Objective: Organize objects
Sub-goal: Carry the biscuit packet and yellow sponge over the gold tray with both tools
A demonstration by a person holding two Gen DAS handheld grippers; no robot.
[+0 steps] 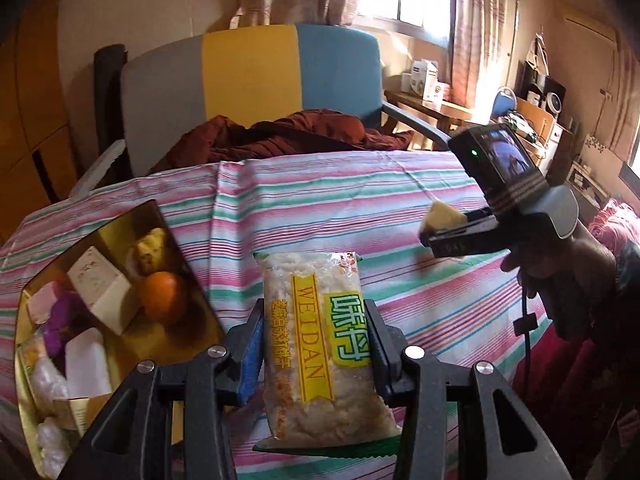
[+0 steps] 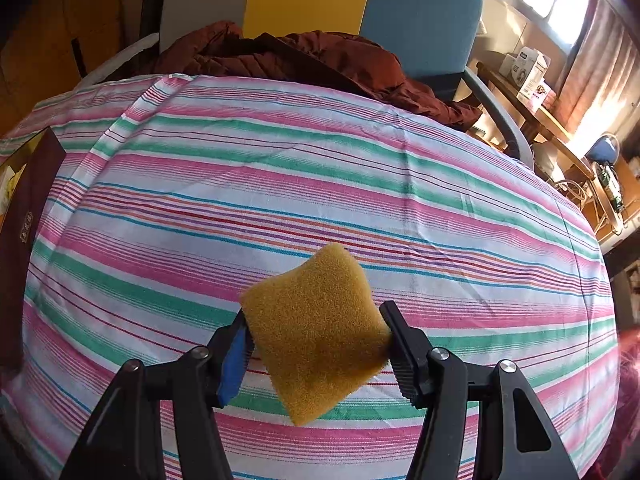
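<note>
Holding two items above the striped tablecloth [image 2: 304, 184], both clear of the surface.

Item 1: snack packet [image 1: 316, 344], clamped across its width in the left gripper [image 1: 316, 356], raised just right of the gold-lined box [image 1: 168, 220]. Clear film, crisp pieces inside. Judged light, slippery, contents brittle (a hard squeeze would likely crush them). Best taken at mid-body across the narrow sides, as now; the sealed ends look too thin to grip.

Item 2: yellow sponge [image 2: 316, 332], pinched between the pads of the right gripper [image 2: 316, 344], over the middle of the cloth. Judged very light, soft, springy, not fragile; its sides dent inward at the pads. Any opposing faces would serve.

Box already holds an orange [image 1: 162, 298], pale blocks, and wrapped pieces.
</note>
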